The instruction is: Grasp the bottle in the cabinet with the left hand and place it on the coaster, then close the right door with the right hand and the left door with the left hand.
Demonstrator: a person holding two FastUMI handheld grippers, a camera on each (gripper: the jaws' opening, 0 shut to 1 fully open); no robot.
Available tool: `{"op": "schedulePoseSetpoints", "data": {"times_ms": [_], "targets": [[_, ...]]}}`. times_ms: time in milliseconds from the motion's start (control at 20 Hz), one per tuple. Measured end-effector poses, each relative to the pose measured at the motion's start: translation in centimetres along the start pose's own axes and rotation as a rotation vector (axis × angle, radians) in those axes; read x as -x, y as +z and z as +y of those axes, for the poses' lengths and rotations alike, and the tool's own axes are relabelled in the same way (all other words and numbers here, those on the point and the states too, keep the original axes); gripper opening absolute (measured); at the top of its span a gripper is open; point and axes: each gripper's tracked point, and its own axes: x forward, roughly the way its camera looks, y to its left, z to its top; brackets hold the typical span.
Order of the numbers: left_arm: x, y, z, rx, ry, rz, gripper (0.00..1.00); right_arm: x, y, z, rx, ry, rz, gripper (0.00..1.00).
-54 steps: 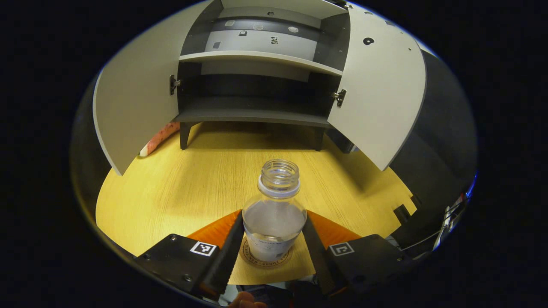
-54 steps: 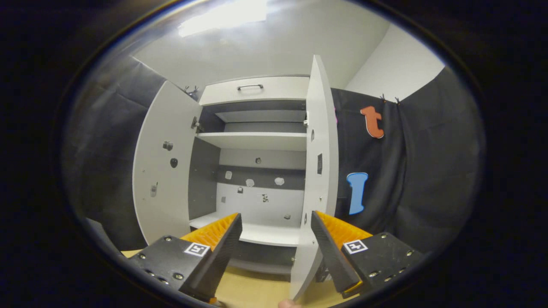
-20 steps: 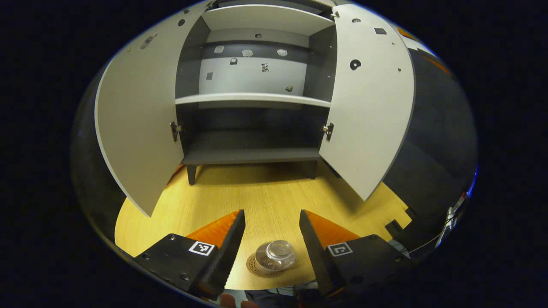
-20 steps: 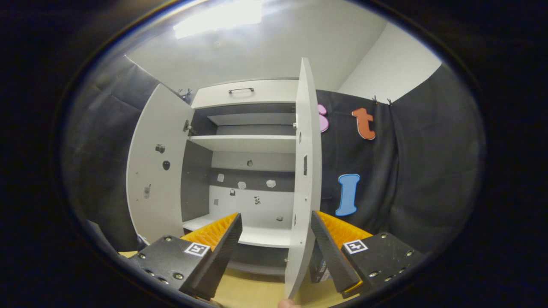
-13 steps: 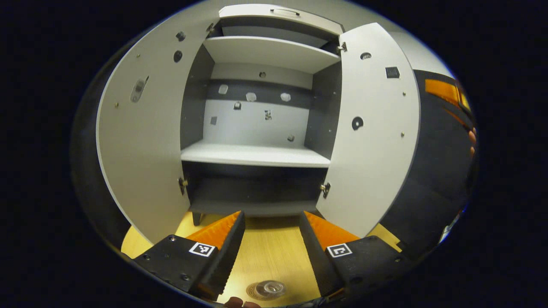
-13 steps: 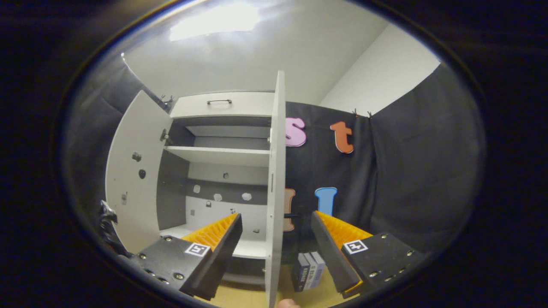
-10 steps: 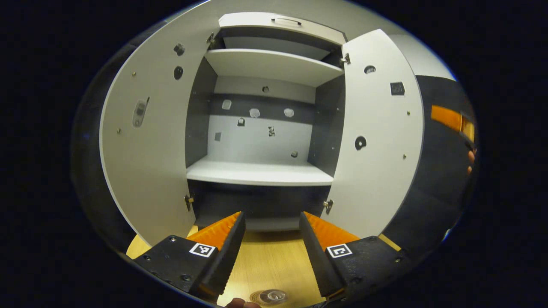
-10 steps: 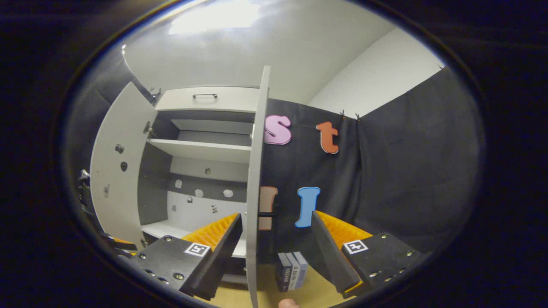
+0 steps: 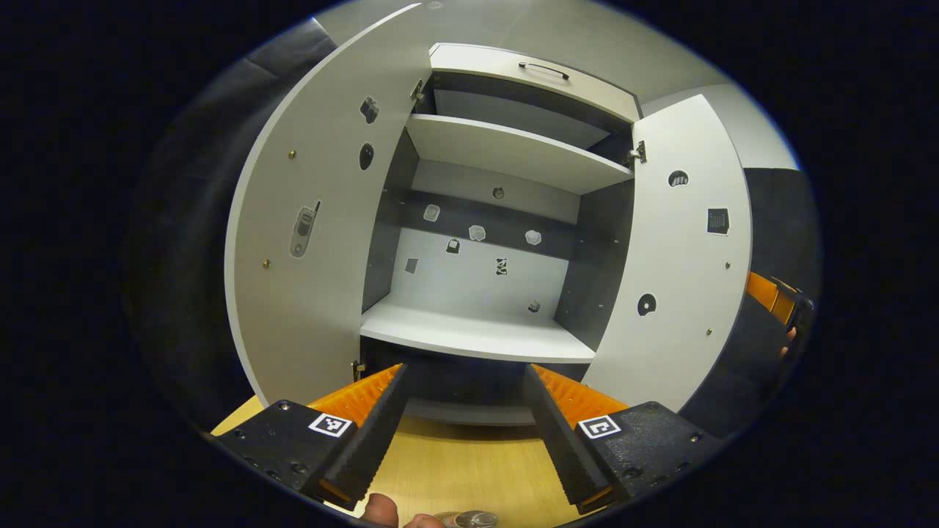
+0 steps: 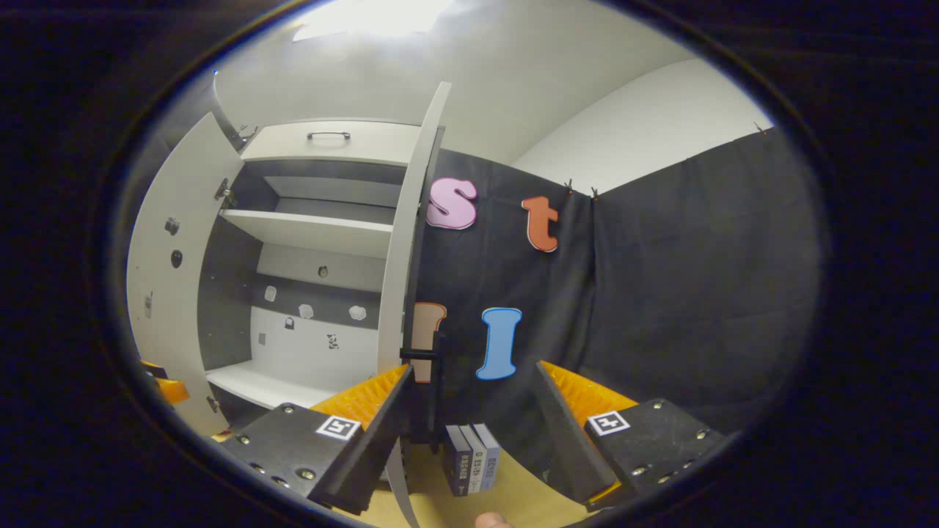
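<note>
Cabinet (image 9: 477, 323) stands open, shelves bare. Right door (image 10: 403, 242) is edge-on just ahead of the right gripper (image 10: 469, 411), its handle (image 10: 433, 367) between the spread fingers; this gripper is nearer and looks set to push it shut. Left gripper (image 9: 462, 418) hangs spread and holding nothing. Bottle (image 9: 469, 519) sits below it on the surface (image 9: 462, 469).
</note>
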Motion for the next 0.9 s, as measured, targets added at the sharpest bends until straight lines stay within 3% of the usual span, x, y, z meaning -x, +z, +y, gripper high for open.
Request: {"op": "schedulePoseSetpoints", "data": {"times_ms": [350, 400, 450, 550, 900], "targets": [[0.4, 1.5, 0.3, 0.009, 0.026, -0.018, 0.96, -0.3, -0.1, 1.3, -0.026, 0.082, 0.024, 0.96], [0.8, 1.6, 0.2, 0.013, 0.028, -0.022, 0.92, -0.3, 0.0, 1.6, -0.025, 0.089, 0.021, 0.96], [1.2, 1.8, 0.2, 0.016, 0.028, -0.023, 0.96, -0.2, 0.1, 1.8, -0.022, 0.095, 0.019, 0.96], [2.1, 2.4, 0.4, 0.014, 0.035, -0.038, 0.96, 0.0, 0.1, 2.5, -0.027, 0.114, 0.019, 0.96], [4.5, 6.8, 5.3, 0.051, 0.152, -0.138, 0.96, 0.1, 0.2, 6.6, -0.061, 0.206, 0.028, 0.96]]}}
